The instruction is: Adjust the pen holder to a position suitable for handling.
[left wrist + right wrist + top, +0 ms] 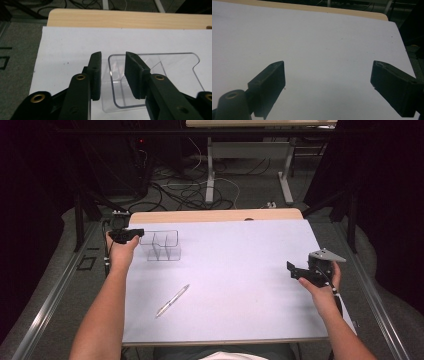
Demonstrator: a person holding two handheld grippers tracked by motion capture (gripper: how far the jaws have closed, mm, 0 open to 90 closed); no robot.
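Seen from above: white sheet (235, 285) covering wooden table (215, 215). Far left on sheet, clear plastic organizer (161, 245), divided into compartments, upright. Near front centre, silver pen (173, 300), lying diagonally, well apart from organizer.

Left gripper (131, 234), held at organizer's left end. In left gripper view (113, 75), jaws partly open, straddling the organizer's (152, 75) near wall, one jaw outside, one inside; contact with wall cannot be told.

Right gripper (295, 269), hovering above sheet near right edge, grey three-cornered plate on top. In right gripper view (328, 87), jaws spread wide, gripping nothing.

No legible brand, label or writing on any item.
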